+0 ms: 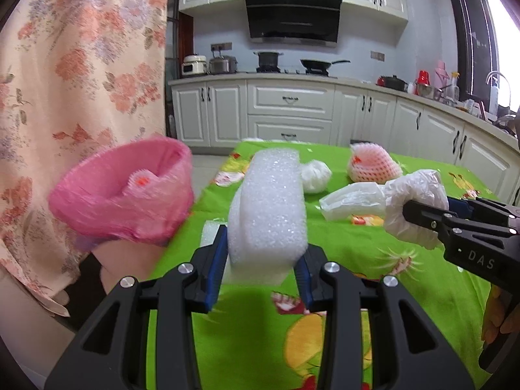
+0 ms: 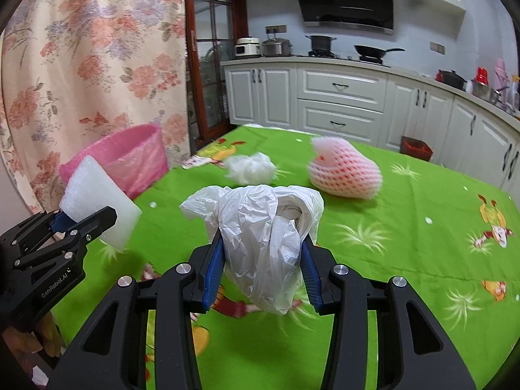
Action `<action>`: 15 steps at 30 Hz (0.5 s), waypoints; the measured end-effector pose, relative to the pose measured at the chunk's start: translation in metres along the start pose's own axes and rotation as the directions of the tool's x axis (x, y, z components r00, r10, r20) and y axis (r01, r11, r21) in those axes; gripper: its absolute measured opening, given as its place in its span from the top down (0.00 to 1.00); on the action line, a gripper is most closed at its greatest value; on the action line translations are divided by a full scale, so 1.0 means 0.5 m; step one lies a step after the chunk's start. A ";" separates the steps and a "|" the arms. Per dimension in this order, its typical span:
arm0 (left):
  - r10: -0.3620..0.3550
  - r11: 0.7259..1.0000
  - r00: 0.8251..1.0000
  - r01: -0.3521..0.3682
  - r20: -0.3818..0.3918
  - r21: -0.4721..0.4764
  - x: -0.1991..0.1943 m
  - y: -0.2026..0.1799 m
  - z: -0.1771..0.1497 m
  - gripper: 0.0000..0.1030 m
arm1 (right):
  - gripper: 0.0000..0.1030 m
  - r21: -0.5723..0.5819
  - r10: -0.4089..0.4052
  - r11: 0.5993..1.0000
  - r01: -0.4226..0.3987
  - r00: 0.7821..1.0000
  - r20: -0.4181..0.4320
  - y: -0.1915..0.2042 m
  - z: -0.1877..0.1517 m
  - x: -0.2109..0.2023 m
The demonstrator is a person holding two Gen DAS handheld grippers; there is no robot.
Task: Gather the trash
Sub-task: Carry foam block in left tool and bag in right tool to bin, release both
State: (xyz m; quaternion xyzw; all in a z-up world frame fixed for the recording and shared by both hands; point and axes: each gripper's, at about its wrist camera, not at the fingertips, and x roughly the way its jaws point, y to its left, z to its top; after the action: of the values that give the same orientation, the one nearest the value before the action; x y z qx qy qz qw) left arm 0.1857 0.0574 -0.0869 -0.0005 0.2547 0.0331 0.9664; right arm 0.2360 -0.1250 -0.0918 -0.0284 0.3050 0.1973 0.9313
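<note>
While held over the green tablecloth (image 1: 182,253), clamped on 2 pieces of trash: left gripper (image 1: 260,269) closed on a white foam block (image 1: 269,208), right gripper (image 2: 263,260) closed on a crumpled white plastic bag (image 2: 260,240). Stood just off the table's left edge, lined in pink: a trash bin (image 1: 130,208), with perhaps a scrap of foam net inside, though blurred. Lay farther back on the cloth, apart from each other: a pink foam fruit net (image 2: 344,172) and a small white wad (image 2: 250,169).
</note>
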 end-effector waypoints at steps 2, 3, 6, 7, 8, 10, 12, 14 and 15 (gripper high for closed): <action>0.014 1.000 1.000 -0.014 0.015 -0.002 -0.009 0.016 0.008 0.64 | 0.59 -0.014 0.017 1.000 -0.017 1.000 0.005 0.017 0.013 0.003; 0.019 1.000 1.000 -0.019 0.021 -0.005 -0.012 0.023 0.012 0.64 | 0.59 -0.021 0.021 1.000 -0.021 1.000 0.006 0.024 0.018 0.005; 0.039 0.999 0.998 -0.039 0.040 -0.017 -0.022 0.059 0.029 0.64 | 0.59 -0.046 0.055 0.997 -0.054 0.998 0.012 0.055 0.043 0.016; 0.051 0.998 0.997 -0.050 0.051 -0.026 -0.027 0.074 0.037 0.64 | 0.59 -0.058 0.063 0.996 -0.062 0.998 0.015 0.064 0.049 0.019; 0.062 0.998 0.996 -0.060 0.060 -0.035 -0.031 0.089 0.044 0.64 | 0.59 -0.072 0.075 0.995 -0.073 0.997 0.019 0.077 0.059 0.023; 0.079 0.996 0.994 -0.076 0.069 -0.048 -0.034 0.114 0.056 0.64 | 0.59 -0.091 0.101 0.991 -0.098 0.995 0.027 0.102 0.079 0.032; 0.102 0.993 0.991 -0.097 0.082 -0.066 -0.038 0.147 0.072 0.64 | 0.59 -0.109 0.128 0.986 -0.124 0.991 0.032 0.125 0.098 0.040; 0.117 0.991 0.989 -0.111 0.087 -0.074 -0.037 0.172 0.085 0.64 | 0.59 -0.133 0.161 0.979 -0.154 0.986 0.045 0.156 0.123 0.052; 0.133 0.989 0.987 -0.126 0.093 -0.082 -0.035 0.193 0.096 0.64 | 0.59 -0.145 0.176 0.975 -0.167 0.983 0.052 0.172 0.136 0.057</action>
State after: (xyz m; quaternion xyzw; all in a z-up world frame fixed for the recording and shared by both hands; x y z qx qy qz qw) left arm 0.1878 0.1533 -0.0348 -0.0189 0.2048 0.1054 0.9729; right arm 0.2618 -0.0243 -0.0476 -0.0606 0.2614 0.2986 0.9159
